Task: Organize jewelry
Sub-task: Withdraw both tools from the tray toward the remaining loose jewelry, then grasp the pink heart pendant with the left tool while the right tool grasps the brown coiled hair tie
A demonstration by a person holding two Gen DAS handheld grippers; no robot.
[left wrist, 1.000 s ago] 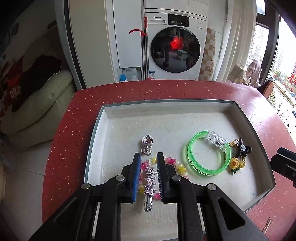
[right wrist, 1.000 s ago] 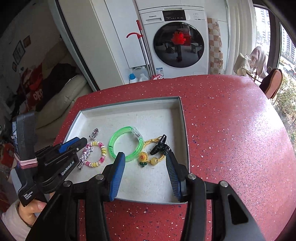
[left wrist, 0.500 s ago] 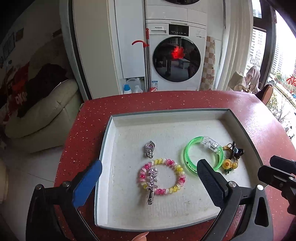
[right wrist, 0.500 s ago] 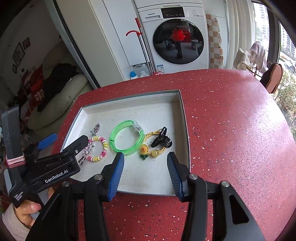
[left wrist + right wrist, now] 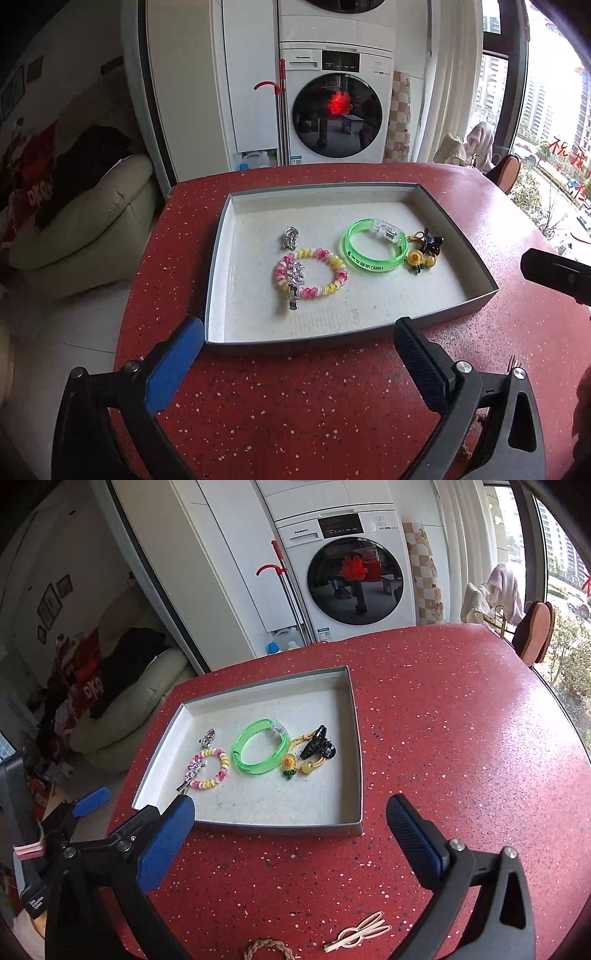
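Note:
A grey tray on the red table holds a silver star hair clip lying across a pink-yellow bead bracelet, a small silver heart clip, a green bangle, a sunflower charm and a black claw clip. My left gripper is open and empty, in front of the tray's near edge. My right gripper is open and empty, at the tray's near right corner.
A beige hair clip and a braided band lie on the red table near me. A washing machine and a cream sofa stand beyond the table's far edge.
My left gripper let go of the silver star clip onto the bead bracelet, opened wide and drew back out of the tray. My right gripper opened wider and also drew back.

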